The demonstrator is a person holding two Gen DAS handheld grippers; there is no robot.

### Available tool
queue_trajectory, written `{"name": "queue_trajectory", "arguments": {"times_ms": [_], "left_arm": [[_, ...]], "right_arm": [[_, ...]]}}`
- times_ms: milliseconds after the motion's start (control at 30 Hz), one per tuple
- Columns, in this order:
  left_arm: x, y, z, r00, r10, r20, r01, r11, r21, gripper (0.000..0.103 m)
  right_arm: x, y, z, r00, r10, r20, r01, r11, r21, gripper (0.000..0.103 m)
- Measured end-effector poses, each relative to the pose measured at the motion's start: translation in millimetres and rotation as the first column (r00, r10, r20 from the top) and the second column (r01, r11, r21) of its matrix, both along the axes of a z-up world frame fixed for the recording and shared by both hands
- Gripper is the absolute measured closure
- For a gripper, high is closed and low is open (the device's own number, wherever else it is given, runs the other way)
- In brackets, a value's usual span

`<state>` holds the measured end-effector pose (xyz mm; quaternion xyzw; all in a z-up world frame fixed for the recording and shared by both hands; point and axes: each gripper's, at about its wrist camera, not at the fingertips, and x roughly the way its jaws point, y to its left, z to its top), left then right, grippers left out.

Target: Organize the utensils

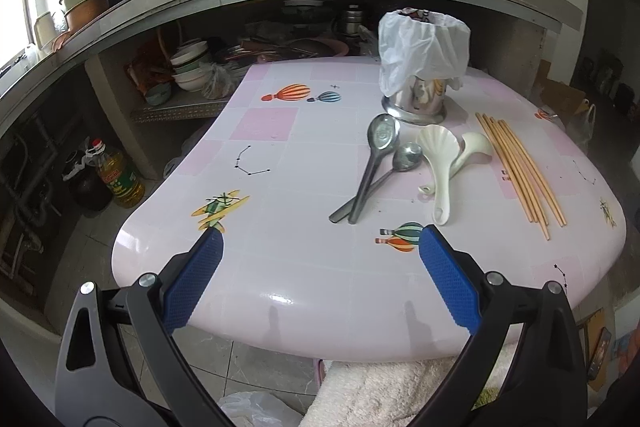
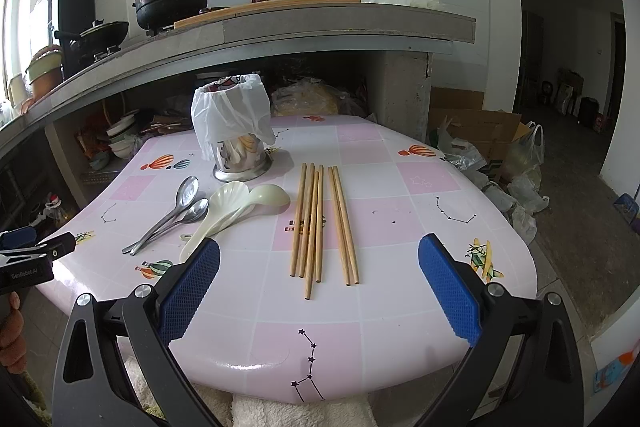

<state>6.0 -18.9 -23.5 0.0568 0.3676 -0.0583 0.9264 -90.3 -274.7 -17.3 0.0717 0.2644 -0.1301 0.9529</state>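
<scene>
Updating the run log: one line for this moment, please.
left gripper open, empty | right gripper open, empty | spoons, chopsticks on table | holder upright

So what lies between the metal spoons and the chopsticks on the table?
Two white plastic spoons, one scallop-shaped, one a round ladle, overlapping each other. They lie right of the metal spoons and left of the chopsticks. Both wrist views show it.

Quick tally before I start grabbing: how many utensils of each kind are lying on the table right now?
Metal spoons: 2
White plastic spoons: 2
Wooden chopsticks: 7
Total: 11, all loose on the table, none yet in the bag-covered metal holder.
</scene>
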Motion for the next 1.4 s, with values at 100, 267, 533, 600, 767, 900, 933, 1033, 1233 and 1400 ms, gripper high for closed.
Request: {"name": "queue_trajectory", "arguments": {"times_ms": [100,267,533,600,767,900,933,1033,1233,1400], "left_arm": [[-0.7,-3.9,-1.2,1.0,-0.012,-0.003,0.012,1.0,0.006,0.008],[-1.2,-5.4,-2.4,1.0,-0.016,-0.007,0.016,1.0,0.004,0.008],[-1.2,-4.9,-4.3,1.0,-0.015,-0.011,0.015,1.0,0.003,0.008],[-0.4,-4.6,-6.2,1.0,-0.015,-0.017,0.015,1.0,0.002,0.008],[10.9,-5.3,-12.7,1.0,-0.011,-0.03,0.011,1.0,0.014,0.008],[29.2,-10.2,-16.7,0.999,-0.024,-0.036,0.025,0.999,0.027,0.008],[36.1,-11.9,-17.1,0.999,-0.029,-0.037,0.03,0.999,0.03,0.008],[56.1,-14.8,-17.4,0.999,-0.028,-0.035,0.029,0.999,0.024,0.008],[99.0,-20.5,-24.9,0.996,-0.058,-0.067,0.058,0.998,0.005,0.008],[125.8,-17.7,-33.2,0.984,-0.161,-0.077,0.153,0.983,-0.102,0.008]], "right_arm": [[-0.1,0.0,-0.1,1.0,0.0,0.0,0.0,1.0,0.0,0.006],[0.0,0.1,-0.2,1.0,0.001,-0.001,-0.001,1.0,0.0,0.006],[0.0,-0.2,-0.2,1.0,0.0,-0.001,0.0,1.0,0.0,0.006],[0.3,0.5,-1.1,1.0,0.0,-0.002,0.0,1.0,-0.003,0.006],[10.8,2.4,-9.0,0.999,-0.004,-0.032,0.004,1.0,-0.015,0.006],[31.9,6.6,-14.5,0.998,0.007,-0.057,-0.008,0.999,-0.032,0.006],[38.5,8.2,-15.0,0.998,0.012,-0.064,-0.015,0.999,-0.038,0.006],[62.3,13.8,-14.2,0.996,0.041,-0.076,-0.046,0.997,-0.061,0.006],[105.6,21.0,-16.8,0.992,0.096,-0.079,-0.1,0.993,-0.054,0.006],[136.9,22.2,-26.0,0.984,0.162,-0.076,-0.163,0.987,-0.01,0.006]]}}
